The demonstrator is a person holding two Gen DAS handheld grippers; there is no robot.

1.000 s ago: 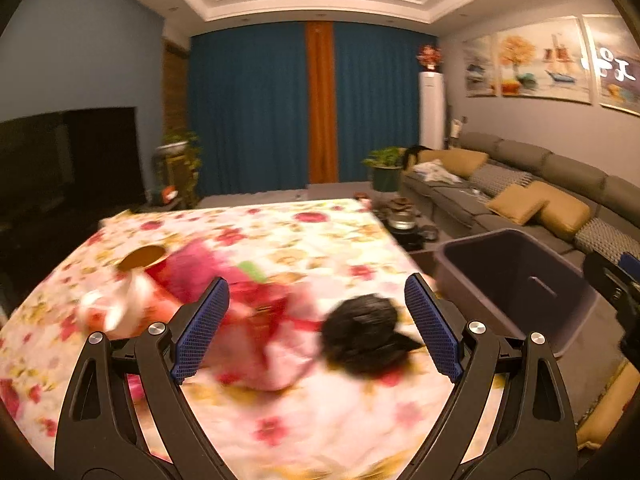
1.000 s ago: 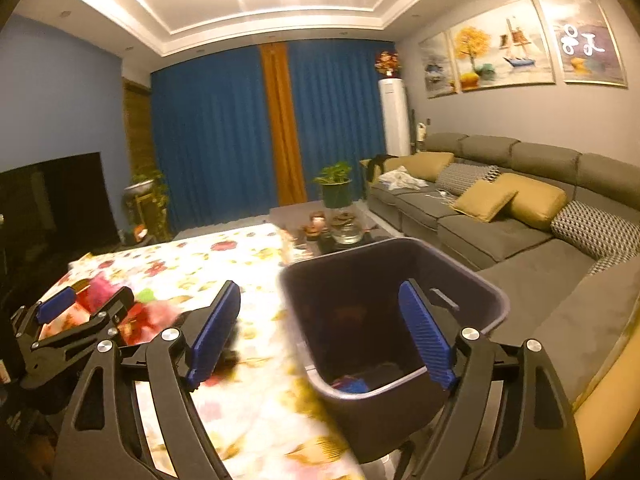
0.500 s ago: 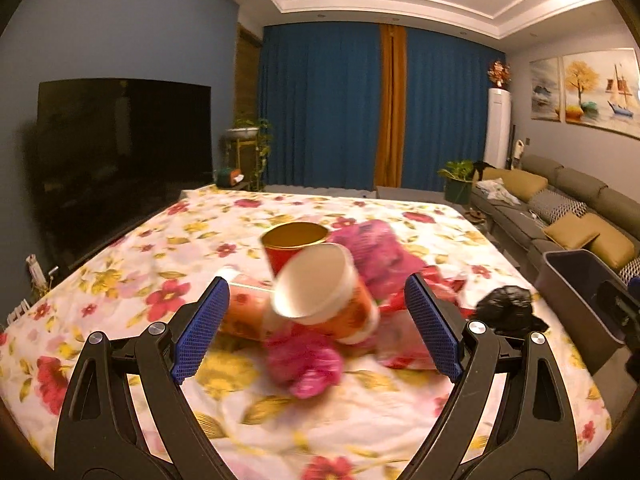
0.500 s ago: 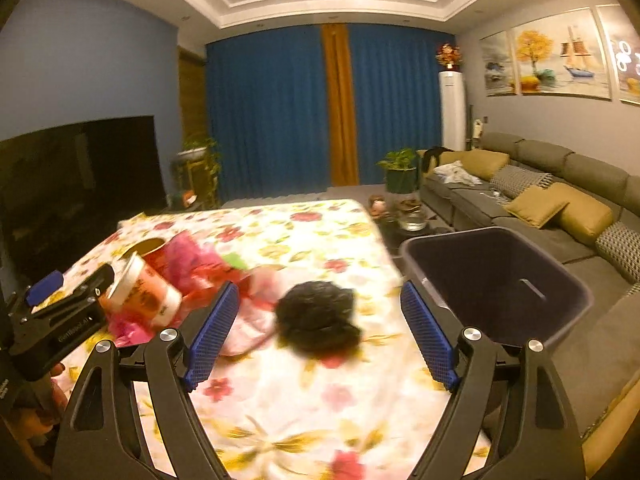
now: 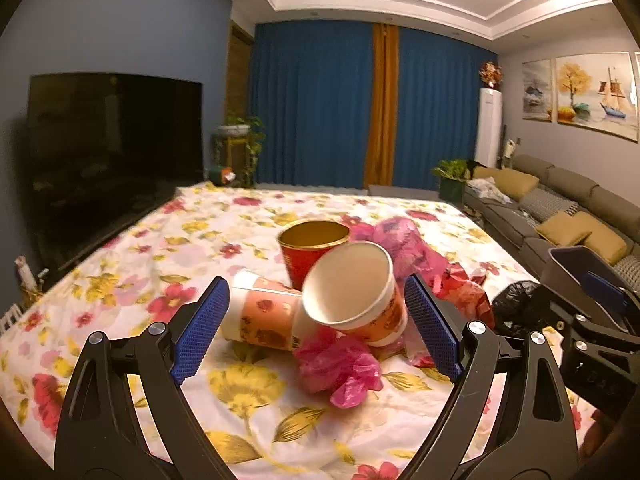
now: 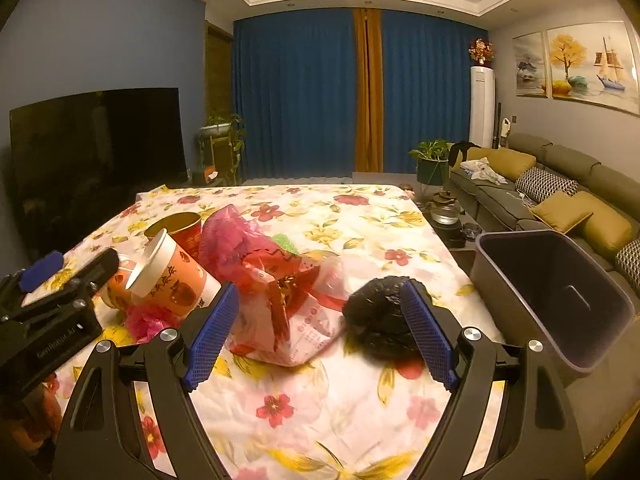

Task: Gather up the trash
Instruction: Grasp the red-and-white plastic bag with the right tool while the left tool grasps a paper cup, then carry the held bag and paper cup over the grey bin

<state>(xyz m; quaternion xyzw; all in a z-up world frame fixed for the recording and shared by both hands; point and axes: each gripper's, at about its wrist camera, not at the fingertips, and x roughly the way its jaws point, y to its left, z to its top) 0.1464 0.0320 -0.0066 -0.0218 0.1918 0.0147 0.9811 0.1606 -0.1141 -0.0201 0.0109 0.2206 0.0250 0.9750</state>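
A heap of trash lies on the flowered tablecloth (image 5: 256, 396) (image 6: 320, 408). In the left wrist view my left gripper (image 5: 316, 330) stands open, its blue pads on either side of a tipped orange paper cup (image 5: 352, 292), with a second fallen cup (image 5: 260, 316) and a red cup (image 5: 308, 248) behind and crumpled pink plastic (image 5: 340, 368) in front. In the right wrist view my right gripper (image 6: 320, 336) is open around a white-and-red plastic bag (image 6: 288, 320); a crumpled black bag (image 6: 380, 316) lies by its right pad. Neither gripper holds anything.
A dark grey bin (image 6: 552, 296) (image 5: 576, 264) stands off the table's right edge. The sofa (image 6: 560, 200) runs along the right wall, a television (image 5: 112, 152) along the left. A low table with a glass teapot (image 6: 444, 212) sits beyond the bin.
Both views have swung left, away from the bin toward the trash heap. The cups have come between the left pads, and the plastic bags now lie between the right pads.
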